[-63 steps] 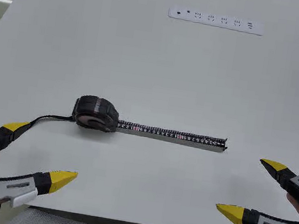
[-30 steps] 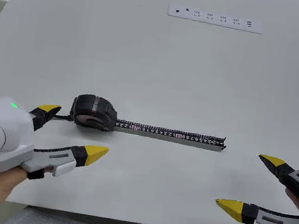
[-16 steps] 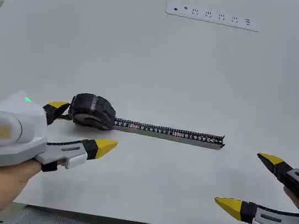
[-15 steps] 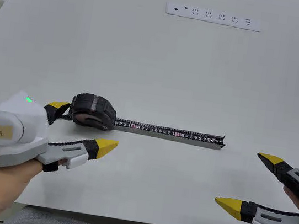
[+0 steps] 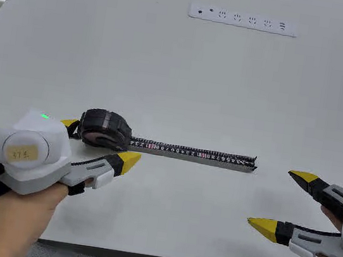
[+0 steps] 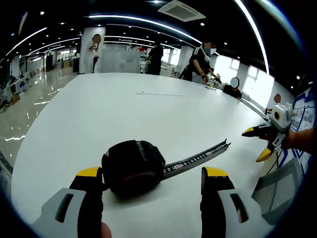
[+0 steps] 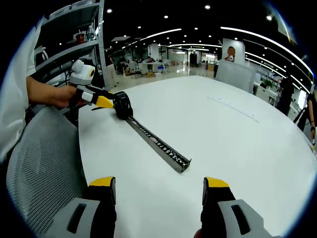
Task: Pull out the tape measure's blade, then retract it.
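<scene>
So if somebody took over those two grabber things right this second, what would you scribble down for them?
Left gripper: open, jaws either side of the tape measure case, not closed on it.
Right gripper: open, holding nothing, near the front edge of the white table, apart from the blade's tip.
Tape measure: the case lies on its side on the table; the blade runs out flat to the right, hook end free.
Done: blade pulled out.
Left: retract the blade, probably gripping the case first.
</scene>
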### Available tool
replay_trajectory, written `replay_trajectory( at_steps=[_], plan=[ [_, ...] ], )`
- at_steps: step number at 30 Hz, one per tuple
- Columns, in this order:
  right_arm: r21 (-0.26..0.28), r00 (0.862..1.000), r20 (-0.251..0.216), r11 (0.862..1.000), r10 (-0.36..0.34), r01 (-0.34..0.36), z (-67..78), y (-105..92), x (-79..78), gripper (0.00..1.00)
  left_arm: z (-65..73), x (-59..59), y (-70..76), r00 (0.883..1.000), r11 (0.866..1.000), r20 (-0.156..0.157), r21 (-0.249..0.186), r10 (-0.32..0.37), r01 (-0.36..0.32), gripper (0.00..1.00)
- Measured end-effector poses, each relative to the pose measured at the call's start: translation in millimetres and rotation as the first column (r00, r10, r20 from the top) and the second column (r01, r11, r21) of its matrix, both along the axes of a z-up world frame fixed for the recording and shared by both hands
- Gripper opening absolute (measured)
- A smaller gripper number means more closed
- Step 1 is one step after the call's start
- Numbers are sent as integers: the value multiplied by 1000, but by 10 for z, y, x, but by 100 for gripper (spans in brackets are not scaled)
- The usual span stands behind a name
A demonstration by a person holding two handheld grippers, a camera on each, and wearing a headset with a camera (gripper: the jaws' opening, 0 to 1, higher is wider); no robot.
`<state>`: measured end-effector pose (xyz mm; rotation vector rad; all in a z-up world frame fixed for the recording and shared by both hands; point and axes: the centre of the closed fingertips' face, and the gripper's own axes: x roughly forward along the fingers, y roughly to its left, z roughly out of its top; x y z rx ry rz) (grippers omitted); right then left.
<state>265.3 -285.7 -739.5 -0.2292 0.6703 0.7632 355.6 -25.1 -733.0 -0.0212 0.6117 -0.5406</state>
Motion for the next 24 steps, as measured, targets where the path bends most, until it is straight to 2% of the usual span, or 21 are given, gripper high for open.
replay_trajectory(
  at_steps=[2, 3, 5, 10, 15, 17, 24],
  plan=[
    [6, 1000, -8, 1000, 12, -12, -24, 13, 21, 67, -16, 15, -6, 1000, 1000, -1, 12, 12, -12, 78],
    [4, 1000, -10, 1000, 18, -18, -39, 19, 29, 66, -28, 27, 16, 1000, 999, 1, 31, 23, -23, 76],
    [-3, 999, -13, 999, 34, -34, -58, 30, 56, 64, -30, 55, 16, 999, 999, -7, 19, 48, -48, 74],
    [-21, 998, -15, 997, 69, -69, -101, 28, 153, 59, -63, 121, 27, 996, 995, -1, 44, 93, -92, 71],
    [-39, 995, -18, 994, 98, -99, -145, 0, 247, 54, -77, 191, 37, 990, 989, 0, 36, 142, -142, 71],
    [-49, 994, -20, 992, 112, -113, -158, -7, 277, 53, -96, 219, 50, 988, 987, 1, 53, 154, -154, 70],
    [-67, 989, -26, 987, 143, -144, -200, -6, 351, 48, -111, 253, 84, 980, 978, 3, 58, 198, -198, 66]
  ],
)
